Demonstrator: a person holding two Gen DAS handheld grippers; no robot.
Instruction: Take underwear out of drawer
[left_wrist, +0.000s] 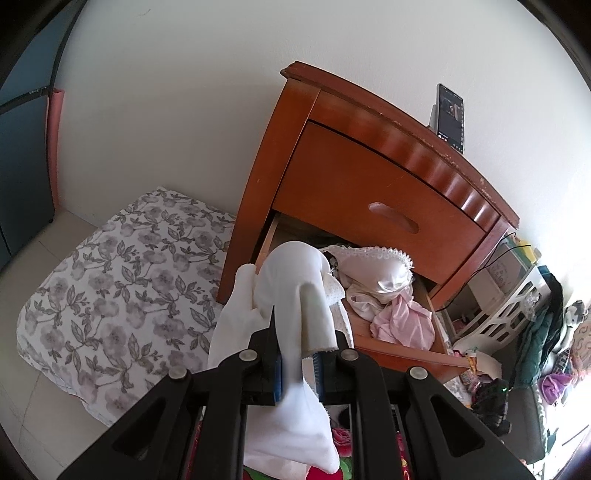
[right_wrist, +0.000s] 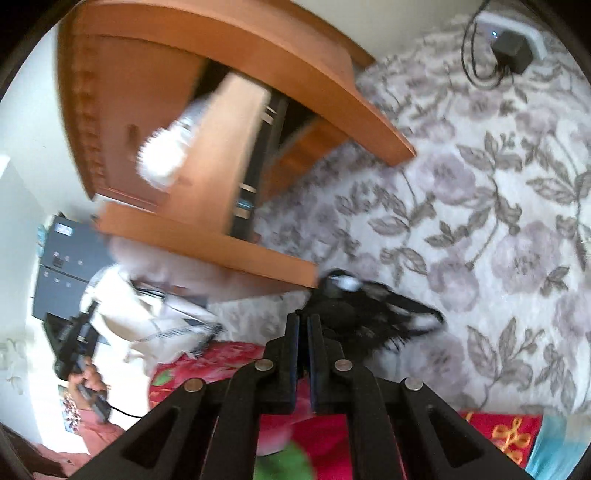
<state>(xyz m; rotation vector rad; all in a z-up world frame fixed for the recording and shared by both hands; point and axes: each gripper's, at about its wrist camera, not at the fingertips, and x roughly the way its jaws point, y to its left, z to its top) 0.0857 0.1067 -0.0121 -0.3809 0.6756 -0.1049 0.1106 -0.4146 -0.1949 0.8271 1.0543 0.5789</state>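
Step in hand: judged as mid-removal; two pieces are out of the drawer, more lie inside.
Left gripper: jaws clamped on a white garment, which drapes over the fingers and hangs down toward the camera, above the drawer's near left corner.
Right gripper: jaws together, pinching a black lace garment at its near edge; the piece hangs over the floral bedding, clear of the drawer. This view is blurred, so the exact bite is hard to judge.
Underwear left in drawer: a white lace-trimmed bra at the far side, a pink piece nearer and to the right.
Drawer: the lower one of the wooden nightstand, pulled open; the upper drawer is closed.
Next move calls for: probably setting both held pieces down on the bedding, then freeing a gripper to reach the bra or the pink piece.
In the way: the hanging white cloth hides much of the drawer's left half from the left camera; the upper drawer front overhangs the far part.
Around: a phone propped on the nightstand top, a white basket and clutter at right, a charger and cable on the bedding.
Person: a hand grips the left tool's handle.
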